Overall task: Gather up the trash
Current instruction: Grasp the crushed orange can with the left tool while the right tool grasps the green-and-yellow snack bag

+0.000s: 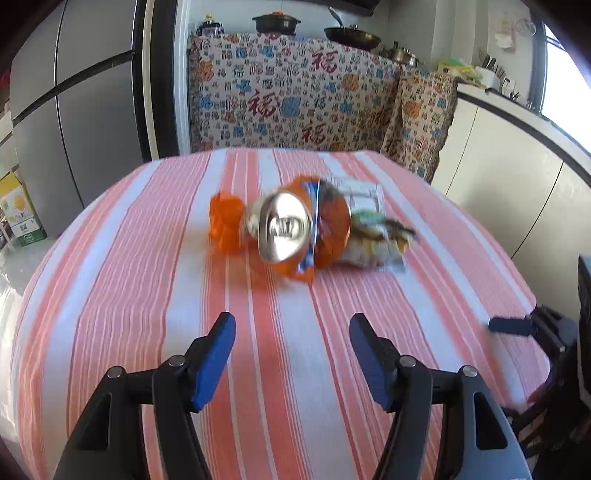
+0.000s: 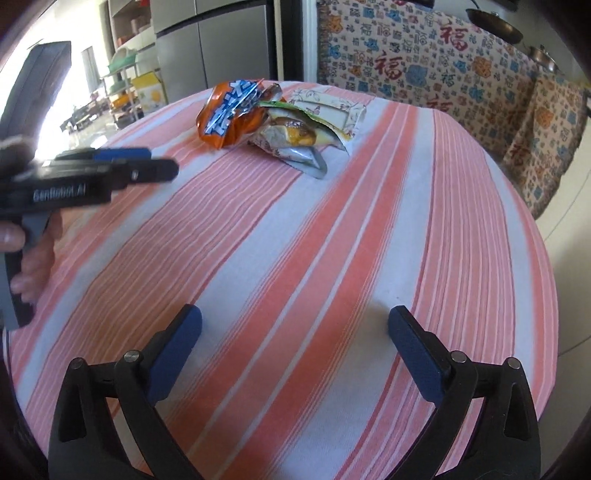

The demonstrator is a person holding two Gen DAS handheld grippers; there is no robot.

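The trash pile (image 1: 310, 229), an orange wrapper, a foil bag and a paper packet, is lying untouched on the striped table (image 1: 147, 295). You are holding both the left gripper (image 1: 291, 354) and right gripper (image 2: 295, 347) released, grasping nothing; all collecting is remaining.

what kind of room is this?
Most likely a home kitchen or dining corner: pans and a pot on a cloth-draped counter, a tall fridge, and a table in a striped cloth.

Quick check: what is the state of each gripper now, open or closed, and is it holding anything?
Left gripper: open, holding nothing, above the striped tablecloth.
Right gripper: open wide, holding nothing.
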